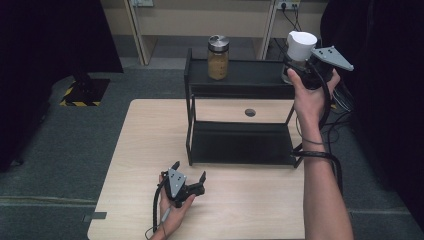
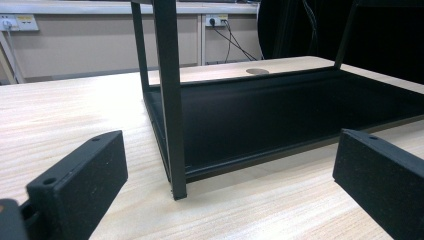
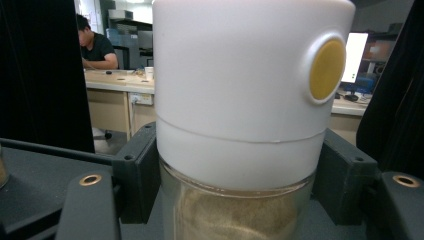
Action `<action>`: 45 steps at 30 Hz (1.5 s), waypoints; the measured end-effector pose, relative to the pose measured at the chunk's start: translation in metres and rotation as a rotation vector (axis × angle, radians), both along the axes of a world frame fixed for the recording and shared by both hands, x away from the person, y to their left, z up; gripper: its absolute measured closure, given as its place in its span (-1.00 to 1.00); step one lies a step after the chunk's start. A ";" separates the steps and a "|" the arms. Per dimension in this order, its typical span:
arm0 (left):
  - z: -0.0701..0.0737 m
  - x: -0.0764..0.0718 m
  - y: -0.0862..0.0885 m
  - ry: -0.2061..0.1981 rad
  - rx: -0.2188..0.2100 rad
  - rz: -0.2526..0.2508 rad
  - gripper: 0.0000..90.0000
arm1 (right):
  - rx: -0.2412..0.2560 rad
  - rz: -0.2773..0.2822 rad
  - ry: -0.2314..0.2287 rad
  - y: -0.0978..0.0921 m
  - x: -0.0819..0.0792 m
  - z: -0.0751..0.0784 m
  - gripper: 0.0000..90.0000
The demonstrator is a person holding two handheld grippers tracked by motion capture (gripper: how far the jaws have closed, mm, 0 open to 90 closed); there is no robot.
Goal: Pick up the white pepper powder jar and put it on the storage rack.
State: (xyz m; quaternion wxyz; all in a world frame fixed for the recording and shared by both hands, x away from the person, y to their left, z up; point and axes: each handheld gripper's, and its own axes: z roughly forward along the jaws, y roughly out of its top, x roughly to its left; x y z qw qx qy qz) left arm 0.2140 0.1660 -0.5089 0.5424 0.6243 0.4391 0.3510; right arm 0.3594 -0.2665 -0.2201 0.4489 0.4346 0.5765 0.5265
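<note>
The white-lidded jar (image 1: 299, 52) is clamped between the jaws of the right gripper (image 1: 303, 70), which is held up at the right end of the black rack's (image 1: 240, 75) top shelf, the jaws pressed against the glass just under the white lid (image 3: 250, 75). A second jar with a metal lid (image 1: 218, 57) is seen standing upright on the same shelf, well apart to the left. The left gripper (image 1: 189, 176) is rested low over the wooden table (image 1: 145, 145) in front of the rack, its jaws spread with nothing between them

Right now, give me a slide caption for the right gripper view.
Right gripper clamped on a white-lidded jar of tan powder at the black shelf's top tier.
</note>
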 end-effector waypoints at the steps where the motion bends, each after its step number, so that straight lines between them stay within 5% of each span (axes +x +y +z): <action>1: 0.000 0.000 0.000 0.001 0.000 0.000 -1.00 | -0.003 0.003 0.001 -0.001 0.000 0.001 -0.33; 7: 0.000 0.000 0.000 0.001 0.002 0.000 -1.00 | 0.013 0.005 -0.014 -0.003 -0.004 0.002 -0.75; 12: 0.000 0.000 0.000 0.001 0.001 0.000 -1.00 | 0.007 0.010 -0.018 -0.005 -0.009 0.003 -0.82; 45: 0.001 -0.001 -0.003 -0.001 0.010 0.003 -1.00 | -0.009 0.071 -0.091 -0.022 -0.054 -0.023 -0.84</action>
